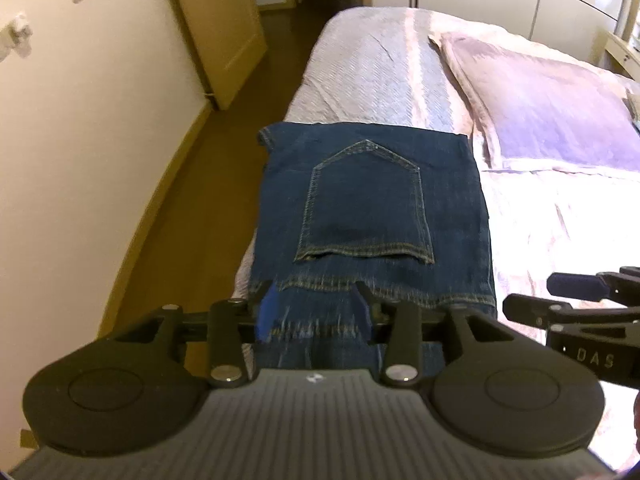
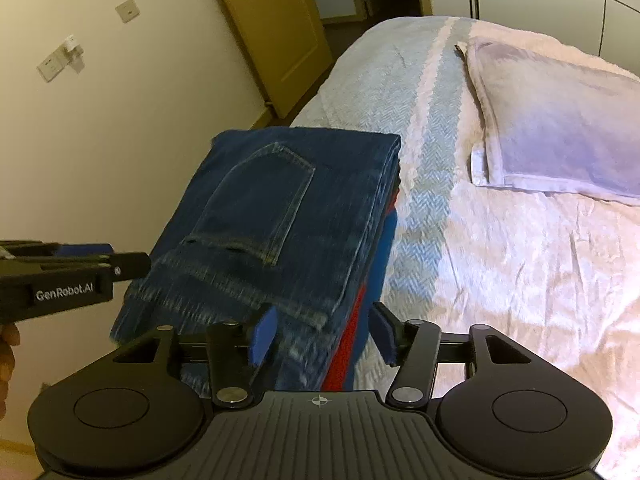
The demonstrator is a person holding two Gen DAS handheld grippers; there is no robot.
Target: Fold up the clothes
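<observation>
In the left wrist view, a pair of folded jeans [image 1: 372, 216] is seen lying flat on the near left corner of a bed [image 1: 384, 60], its back pocket [image 1: 364, 204] facing up and its stitched waistband edge nearest the camera. The left gripper [image 1: 316, 312] is held just above that near edge, with its two blue-padded fingers [image 1: 266, 312] set moderately apart; denim is seen behind and between them, but the pads are not pressed on it and nothing is gripped. The cloth near the fingers is blurred. At the right edge of this view, the right gripper [image 1: 576, 292] is seen from the side, beside the jeans' right edge and over the pale bedspread [image 1: 560, 248]. A pillow [image 1: 552, 108] is laid further back on the bed, well apart from the jeans. In the right wrist view, the jeans [image 2: 280, 216] are seen at a slant, stacked on another folded garment [image 2: 380, 248] in blue with a red stripe, which shows along their right side. The right gripper [image 2: 324, 334] is held wide apart over the near right corner of the stack, one pad over the denim, the other just beyond the stack's right edge; neither pad is closed on cloth. The left gripper [image 2: 120, 260] enters from the left edge beside the jeans' left side, held in a person's hand [image 2: 6, 356]. The pillow [image 2: 560, 136] lies to the right on the bedspread [image 2: 520, 280].
</observation>
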